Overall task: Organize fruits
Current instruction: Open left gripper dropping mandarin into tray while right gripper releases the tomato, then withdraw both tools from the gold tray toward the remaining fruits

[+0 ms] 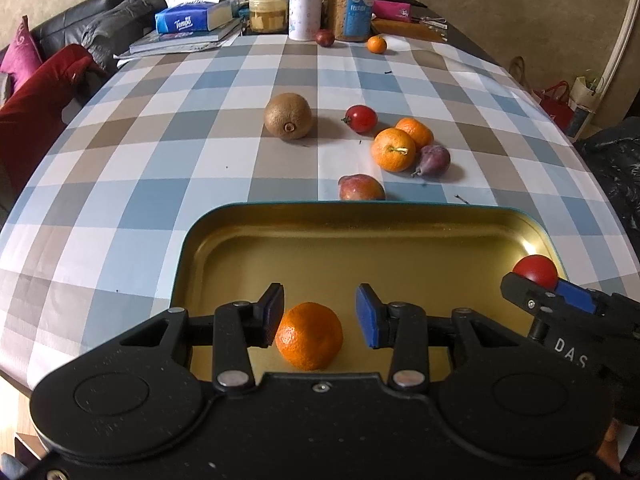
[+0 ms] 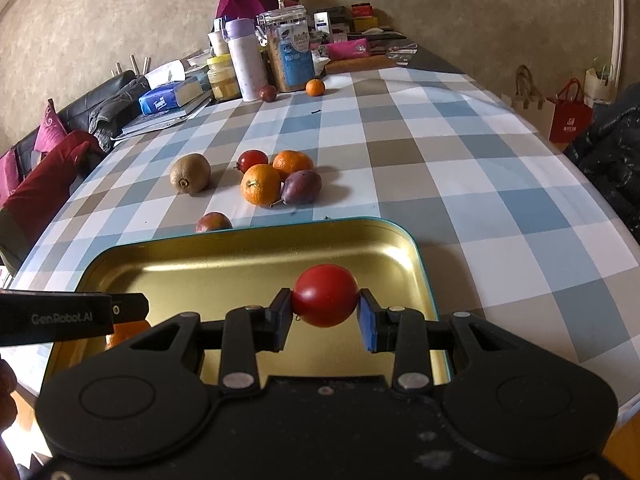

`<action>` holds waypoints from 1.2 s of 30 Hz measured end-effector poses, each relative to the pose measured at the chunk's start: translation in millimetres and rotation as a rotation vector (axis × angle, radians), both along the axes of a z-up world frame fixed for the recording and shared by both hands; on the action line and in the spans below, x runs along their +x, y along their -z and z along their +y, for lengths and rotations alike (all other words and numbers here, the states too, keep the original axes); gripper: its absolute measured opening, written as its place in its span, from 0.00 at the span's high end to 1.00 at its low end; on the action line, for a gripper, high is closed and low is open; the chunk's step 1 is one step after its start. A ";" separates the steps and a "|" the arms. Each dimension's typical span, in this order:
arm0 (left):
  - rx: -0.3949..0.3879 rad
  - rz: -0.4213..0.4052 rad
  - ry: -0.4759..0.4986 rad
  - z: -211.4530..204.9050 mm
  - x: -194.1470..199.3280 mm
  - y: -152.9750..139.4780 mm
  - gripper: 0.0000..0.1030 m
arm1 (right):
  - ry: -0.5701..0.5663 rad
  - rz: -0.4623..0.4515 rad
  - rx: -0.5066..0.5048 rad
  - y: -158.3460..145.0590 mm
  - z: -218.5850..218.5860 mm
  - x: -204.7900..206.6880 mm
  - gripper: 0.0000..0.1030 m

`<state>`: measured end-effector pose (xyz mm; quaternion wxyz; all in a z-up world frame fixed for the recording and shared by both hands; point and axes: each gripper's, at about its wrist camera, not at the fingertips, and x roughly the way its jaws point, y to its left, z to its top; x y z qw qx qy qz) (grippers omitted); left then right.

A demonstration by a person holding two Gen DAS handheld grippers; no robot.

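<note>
Left gripper (image 1: 320, 314), jaws apart, hangs over a mandarin (image 1: 310, 336) lying in the gold tray (image 1: 360, 216); right gripper (image 2: 325, 316) clamps a red tomato (image 2: 325, 300) above the tray; beyond both, kiwi (image 1: 288, 116) and other fruits await sorting.
</note>
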<state>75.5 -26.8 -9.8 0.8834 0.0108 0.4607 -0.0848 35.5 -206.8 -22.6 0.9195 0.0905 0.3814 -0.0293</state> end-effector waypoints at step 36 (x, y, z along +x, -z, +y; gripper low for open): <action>0.040 -0.031 -0.016 -2.9 7.5 -3.4 0.33 | -0.037 0.003 0.005 -5.5 3.0 7.5 0.65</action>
